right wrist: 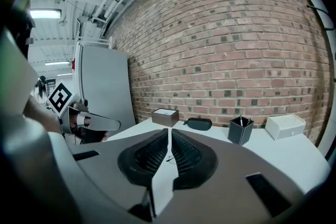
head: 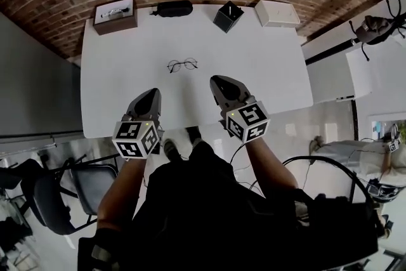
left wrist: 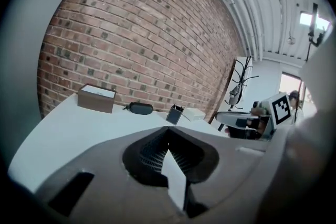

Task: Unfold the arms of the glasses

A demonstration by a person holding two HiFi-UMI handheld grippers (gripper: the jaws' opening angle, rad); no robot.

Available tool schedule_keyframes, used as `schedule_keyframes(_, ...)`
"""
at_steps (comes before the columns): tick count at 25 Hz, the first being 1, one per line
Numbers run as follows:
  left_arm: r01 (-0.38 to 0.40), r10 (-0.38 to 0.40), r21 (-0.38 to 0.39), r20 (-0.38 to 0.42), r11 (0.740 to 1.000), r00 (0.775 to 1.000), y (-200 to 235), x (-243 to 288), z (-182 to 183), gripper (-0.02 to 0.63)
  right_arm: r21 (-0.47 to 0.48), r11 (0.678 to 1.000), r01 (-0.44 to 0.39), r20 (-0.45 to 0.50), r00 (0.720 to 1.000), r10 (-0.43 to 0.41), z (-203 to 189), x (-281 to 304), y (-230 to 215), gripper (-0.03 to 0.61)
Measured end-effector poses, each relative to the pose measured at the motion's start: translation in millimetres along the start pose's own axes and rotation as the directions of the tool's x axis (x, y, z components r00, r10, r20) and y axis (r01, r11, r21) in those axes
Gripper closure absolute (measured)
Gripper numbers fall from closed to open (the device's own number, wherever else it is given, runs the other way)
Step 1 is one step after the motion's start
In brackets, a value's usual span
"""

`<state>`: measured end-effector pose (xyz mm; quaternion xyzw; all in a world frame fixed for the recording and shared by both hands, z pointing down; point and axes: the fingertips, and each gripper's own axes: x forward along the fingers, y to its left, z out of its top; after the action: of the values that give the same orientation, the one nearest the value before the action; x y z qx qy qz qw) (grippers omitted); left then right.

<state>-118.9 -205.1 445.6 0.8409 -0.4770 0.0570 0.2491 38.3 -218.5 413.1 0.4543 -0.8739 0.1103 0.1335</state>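
Note:
A pair of thin-rimmed round glasses (head: 182,65) lies folded at the middle of the white table (head: 127,85). My left gripper (head: 152,93) hovers over the table's near edge, to the near left of the glasses, shut with nothing in it. My right gripper (head: 217,79) is to the near right of the glasses, also shut and empty. In the left gripper view the jaws (left wrist: 168,131) meet and hide the glasses. The right gripper view shows only a sliver of wire frame (right wrist: 169,158) past the shut jaws (right wrist: 169,131).
Along the table's far edge by the brick wall stand a brown box (head: 115,14), a black glasses case (head: 174,8), a black pen holder (head: 228,16) and a white box (head: 277,13). A chair (head: 44,193) stands near left; another table (head: 380,73) is at right.

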Motion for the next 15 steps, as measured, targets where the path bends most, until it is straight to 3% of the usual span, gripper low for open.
schedule_keyframes(4, 0.0, 0.002, 0.022, -0.065, 1.0, 0.998, 9.1, 33.1, -10.8, 0.607, -0.007, 1.0, -0.013, -0.038, 0.999, 0.013, -11.7, 26.5, -21.8, 0.577)
schedule_keyframes(11, -0.054, 0.054, -0.001, -0.107, 0.999, 0.993, 31.1, 77.7, -18.6, 0.607, -0.02, 0.996, -0.082, -0.129, 0.989, 0.079, -33.4, 64.1, -44.0, 0.577)
schedule_keyframes(15, -0.042, 0.033, -0.042, -0.199, 0.998, 0.979, 38.0, 103.8, -40.6, 0.607, -0.027, 0.995, -0.095, -0.182, 0.979, 0.089, -51.6, 81.6, -53.7, 0.577)
